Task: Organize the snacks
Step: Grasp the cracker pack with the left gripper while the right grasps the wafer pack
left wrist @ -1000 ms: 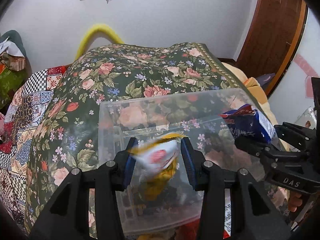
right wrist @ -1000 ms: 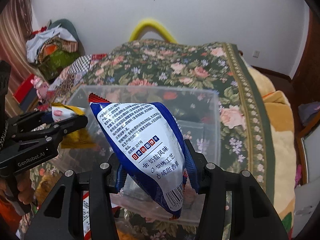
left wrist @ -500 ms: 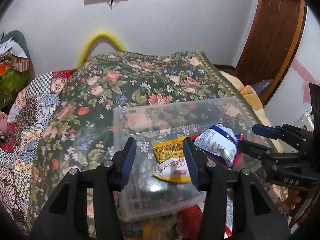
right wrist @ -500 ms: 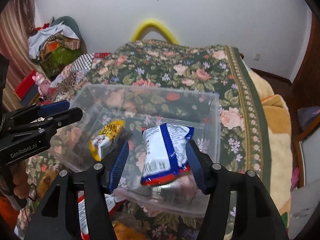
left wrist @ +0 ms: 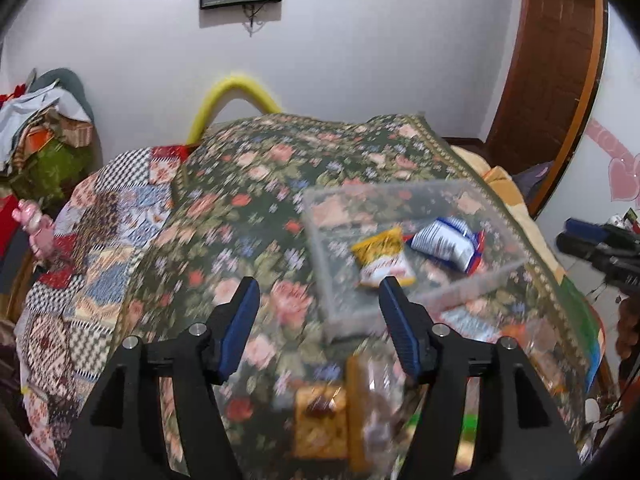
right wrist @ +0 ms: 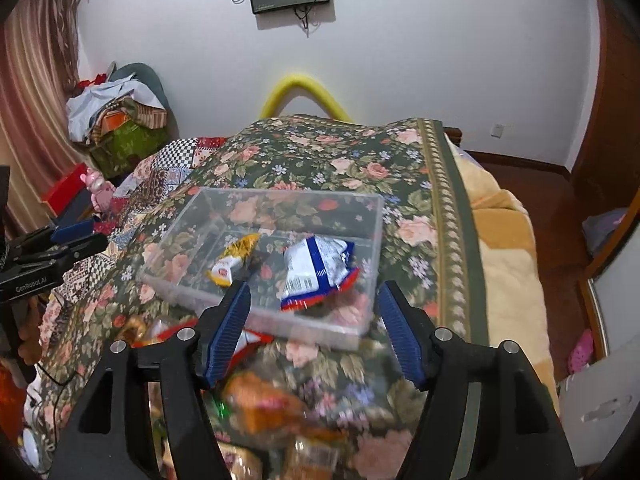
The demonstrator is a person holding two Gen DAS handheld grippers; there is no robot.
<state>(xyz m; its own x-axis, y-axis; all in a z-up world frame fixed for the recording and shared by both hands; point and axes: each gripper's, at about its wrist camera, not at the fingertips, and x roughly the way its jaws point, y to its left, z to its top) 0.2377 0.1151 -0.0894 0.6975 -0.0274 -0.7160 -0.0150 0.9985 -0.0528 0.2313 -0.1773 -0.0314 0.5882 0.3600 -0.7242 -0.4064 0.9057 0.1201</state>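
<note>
Clear plastic bin (right wrist: 360,216) already holds two packs; both tools, left tool (left wrist: 316,320) and right tool (right wrist: 314,320), jaws just spread apart, empty. Remaining snack pile (right wrist: 264,404) lies at the bed's near edge, under the right tool.

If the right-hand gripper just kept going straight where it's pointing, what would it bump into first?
Probably the near wall of the clear plastic box, just ahead of the open right gripper; the blue-and-white snack bag lies behind it. Depth is uncertain.

Bin (right wrist: 224,208): clear smooth plastic w/ glossy walls. Yellow packet (right wrist: 234,260) & blue-white packet (right wrist: 316,268): shiny crinkled film. Bedspread (right wrist: 320,152): matt floral cloth; gripper pads (right wrist: 230,332): ribbed blue, matt
</note>
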